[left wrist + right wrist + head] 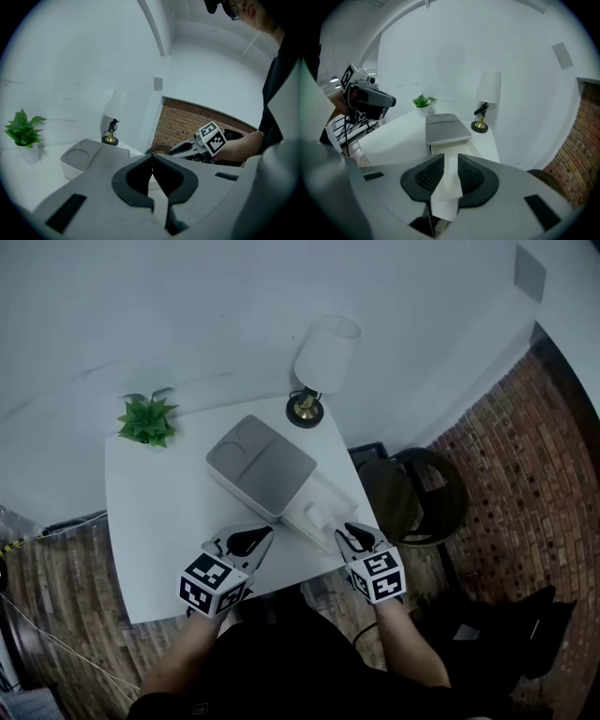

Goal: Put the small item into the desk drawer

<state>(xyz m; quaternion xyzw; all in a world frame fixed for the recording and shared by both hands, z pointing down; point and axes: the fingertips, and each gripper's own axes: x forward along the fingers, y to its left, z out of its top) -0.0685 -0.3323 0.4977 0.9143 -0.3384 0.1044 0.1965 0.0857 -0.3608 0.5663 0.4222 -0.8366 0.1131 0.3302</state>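
1. Your right claw (450,158) is closed on the small white rectangular item (448,190) — both ribbed black pads press its sides, and it stands upright between them with its lower end hanging below the pads
2. The item is not in the drawer: the open white drawer (440,149) lies just beyond the claw tips, pulled out from the grey-topped white drawer box (261,465) towards you
3. Your left claw (151,155) is closed with its tips meeting and nothing between them; in the head view it sits over the near edge of the white worktop (150,512), left of the drawer and apart from it
4. Around the box — a white-shaded lamp with a brass base (323,357) stands just behind it, a green potted plant (147,421) sits at the far left corner, and a dark round bin (417,493) stands on the brick floor (534,456) to the right of the worktop
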